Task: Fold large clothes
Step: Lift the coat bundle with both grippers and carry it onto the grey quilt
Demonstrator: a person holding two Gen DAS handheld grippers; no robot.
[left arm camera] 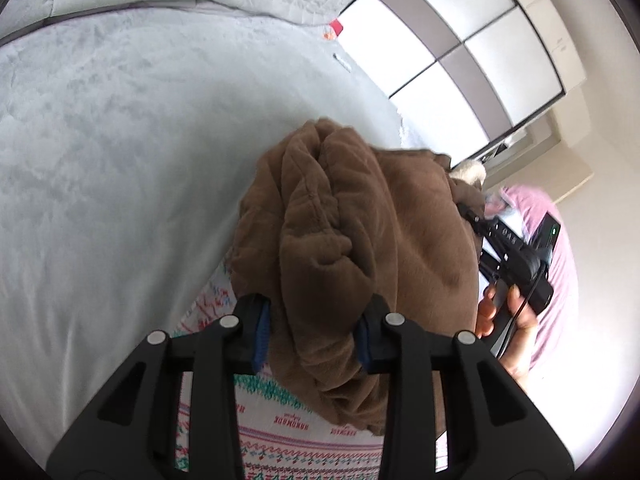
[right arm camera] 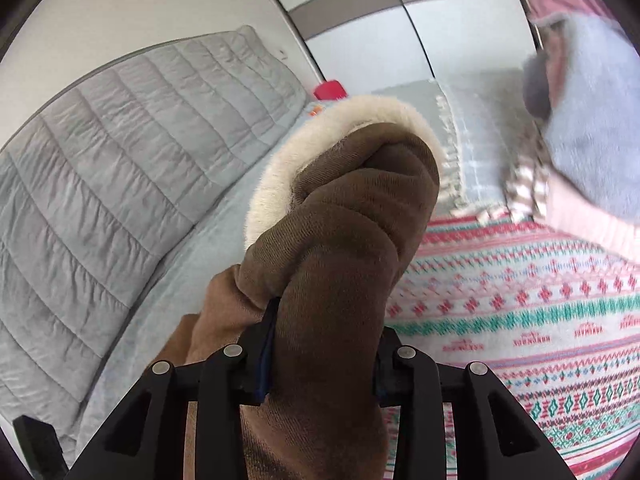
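Note:
A large brown fleece garment (left arm camera: 360, 216) with a cream fur trim (right arm camera: 280, 168) hangs bunched above the bed. My left gripper (left arm camera: 312, 332) is shut on a thick fold of it. My right gripper (right arm camera: 320, 344) is shut on another bunch of the brown garment (right arm camera: 332, 264), near the fur trim. The right gripper's body (left arm camera: 516, 264) and the hand holding it show at the right of the left wrist view. The garment hides most of both grippers' fingertips.
A patterned white, red and green blanket (right arm camera: 520, 320) lies under the garment on a pale grey bed cover (left arm camera: 120, 160). A quilted grey duvet (right arm camera: 100, 160) lies at the back. A red object (right arm camera: 330, 90) sits at the bed's far edge. A wardrobe (left arm camera: 460, 40) stands beyond.

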